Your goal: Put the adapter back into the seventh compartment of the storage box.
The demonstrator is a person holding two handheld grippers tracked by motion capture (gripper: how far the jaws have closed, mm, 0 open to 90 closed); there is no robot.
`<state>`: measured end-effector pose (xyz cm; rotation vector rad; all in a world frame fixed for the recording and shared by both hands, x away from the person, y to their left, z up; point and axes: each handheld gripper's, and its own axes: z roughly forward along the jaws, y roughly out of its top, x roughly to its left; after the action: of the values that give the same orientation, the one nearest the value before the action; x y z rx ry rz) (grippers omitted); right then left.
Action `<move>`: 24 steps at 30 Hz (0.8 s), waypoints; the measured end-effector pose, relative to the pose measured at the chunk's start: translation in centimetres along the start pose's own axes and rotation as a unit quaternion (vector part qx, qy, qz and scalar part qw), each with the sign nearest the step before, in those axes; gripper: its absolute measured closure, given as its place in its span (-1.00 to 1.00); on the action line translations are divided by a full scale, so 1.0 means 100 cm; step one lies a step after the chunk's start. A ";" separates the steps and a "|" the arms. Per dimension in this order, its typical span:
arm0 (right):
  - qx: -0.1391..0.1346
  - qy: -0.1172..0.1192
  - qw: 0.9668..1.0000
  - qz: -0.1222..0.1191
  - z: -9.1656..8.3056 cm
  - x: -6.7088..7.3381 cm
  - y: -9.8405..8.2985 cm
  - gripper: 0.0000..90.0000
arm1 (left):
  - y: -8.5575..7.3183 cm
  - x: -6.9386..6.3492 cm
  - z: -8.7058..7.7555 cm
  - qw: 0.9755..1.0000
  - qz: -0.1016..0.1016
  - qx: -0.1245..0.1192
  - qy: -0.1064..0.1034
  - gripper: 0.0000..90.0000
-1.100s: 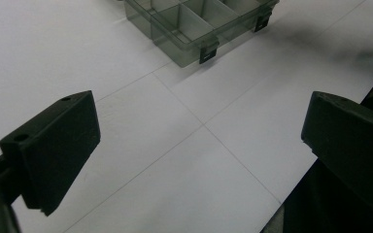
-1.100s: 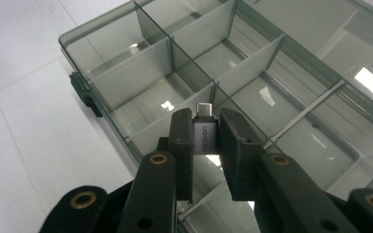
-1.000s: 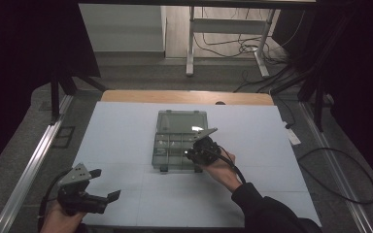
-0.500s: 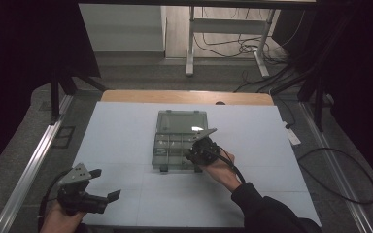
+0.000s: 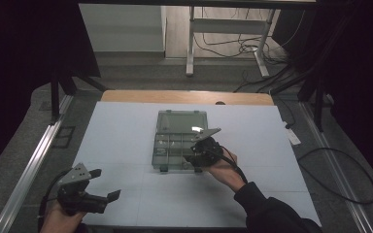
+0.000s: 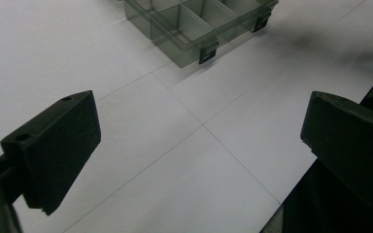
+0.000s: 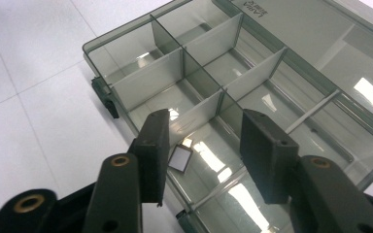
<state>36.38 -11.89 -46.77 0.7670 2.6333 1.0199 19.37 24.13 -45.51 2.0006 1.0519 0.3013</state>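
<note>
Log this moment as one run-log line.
right gripper: open, jaws just opening over organizer box | small card: lying in compartment | left gripper: open, idle

The high view looks forward and down over the whole desk (image 5: 126,126). Each hand-held gripper view sits close above the desk; all three share the compartment box (image 5: 179,141) (image 6: 194,24) (image 7: 252,82).

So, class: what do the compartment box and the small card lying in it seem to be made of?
Compartment box: probably clear smoky-grey plastic, glossy; the table shows through and lights reflect off it. Small card: flat, white, dark-edged; perhaps plastic or card, too small to tell.
</note>
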 end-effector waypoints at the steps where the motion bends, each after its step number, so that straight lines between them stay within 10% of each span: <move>1: 0.002 0.001 1.000 0.003 -0.001 0.000 0.000 0.09 | 0.000 0.000 0.000 1.000 -0.001 0.000 0.000 -0.97; 24: -0.001 0.020 1.000 0.013 -0.026 0.002 -0.005 -0.38 | 0.000 0.000 0.000 1.000 -0.001 -0.003 -0.003 -0.98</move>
<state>34.99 -13.58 -45.21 0.7897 2.6622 1.0558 19.36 24.20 -45.51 1.9948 1.0477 0.2979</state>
